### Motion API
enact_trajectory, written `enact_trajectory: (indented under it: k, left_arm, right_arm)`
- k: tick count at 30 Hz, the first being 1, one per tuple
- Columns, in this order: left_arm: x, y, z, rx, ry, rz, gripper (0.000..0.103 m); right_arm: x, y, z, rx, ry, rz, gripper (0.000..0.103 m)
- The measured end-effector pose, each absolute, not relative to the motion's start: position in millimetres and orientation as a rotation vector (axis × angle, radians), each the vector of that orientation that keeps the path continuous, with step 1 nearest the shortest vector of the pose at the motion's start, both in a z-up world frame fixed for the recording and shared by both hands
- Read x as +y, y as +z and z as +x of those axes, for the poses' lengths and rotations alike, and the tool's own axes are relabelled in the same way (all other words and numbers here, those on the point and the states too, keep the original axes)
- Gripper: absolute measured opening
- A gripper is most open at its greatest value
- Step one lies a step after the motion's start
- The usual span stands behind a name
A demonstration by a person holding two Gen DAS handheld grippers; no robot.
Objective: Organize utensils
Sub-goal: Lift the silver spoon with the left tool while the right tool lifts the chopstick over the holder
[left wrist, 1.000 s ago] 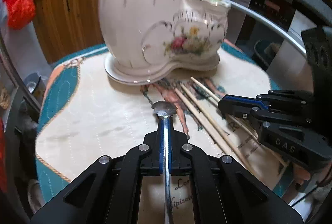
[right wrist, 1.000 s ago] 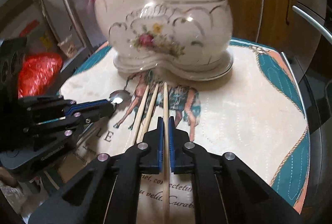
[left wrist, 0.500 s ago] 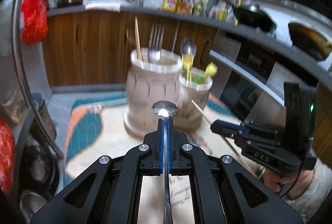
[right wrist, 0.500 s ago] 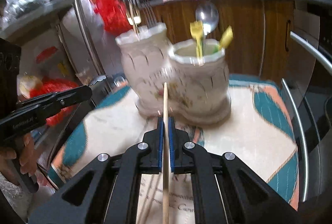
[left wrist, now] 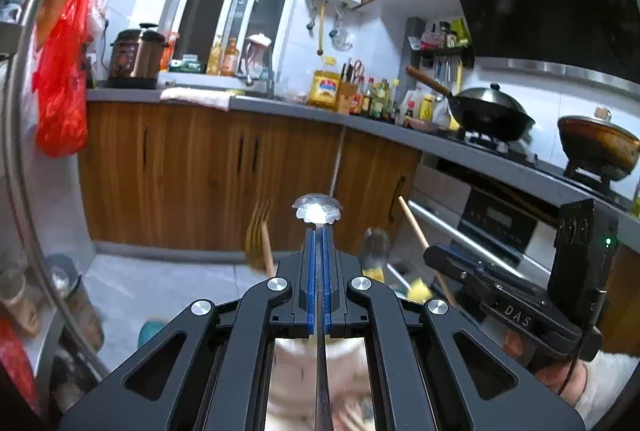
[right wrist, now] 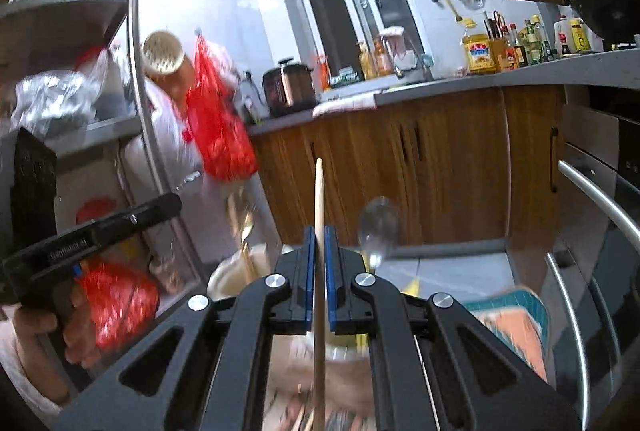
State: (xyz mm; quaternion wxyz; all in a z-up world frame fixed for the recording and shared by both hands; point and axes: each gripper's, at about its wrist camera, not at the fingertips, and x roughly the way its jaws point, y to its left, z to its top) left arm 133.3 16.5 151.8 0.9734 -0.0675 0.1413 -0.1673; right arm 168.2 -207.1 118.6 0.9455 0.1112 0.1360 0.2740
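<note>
Your left hand-held gripper [left wrist: 318, 231] was clenched on a metal utensil [left wrist: 317, 212]: the thin handle ran between the blue pads and its ornate, shiny end stuck out just past the fingertips. Which kind of utensil it was could not be told from that end alone. Your right hand-held gripper [right wrist: 319, 235] was clamped on a single wooden chopstick [right wrist: 318, 199], which stood out well beyond the pads and ran back under the gripper body.

Both grippers were held up, aimed across the kitchen at the wooden cabinet fronts [left wrist: 192, 175] rather than down at the surface. In the left wrist view your right gripper [left wrist: 436, 255] showed at the right with the chopstick [left wrist: 414, 227] slanting up out of it; in the right wrist view your left gripper [right wrist: 168, 205] showed at the left, with your hand [right wrist: 44, 327] around its grip.

The cream ceramic utensil holder [right wrist: 228, 279] sat low in both views, blurred and mostly hidden behind the gripper bodies. A spoon [right wrist: 378, 227] and yellow-handled pieces [left wrist: 418, 293] rose from one compartment, and a fork and a chopstick [left wrist: 266, 251] from the other. The patterned cloth [right wrist: 516, 319] under the holder showed at the lower right of the right wrist view, and a few loose chopsticks [right wrist: 300, 419] lay blurred on it at the bottom edge.
</note>
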Motion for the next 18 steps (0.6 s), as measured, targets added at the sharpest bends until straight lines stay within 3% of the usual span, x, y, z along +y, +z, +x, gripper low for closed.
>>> enact_trajectory:
  k: [18]
  left_arm:
    - [6.6,157.6,189.8,0.098,-0.265,-0.167,0.004]
  right_arm:
    - [-208.8,111.9,223.5,0.175,0.505,0.335,0.005]
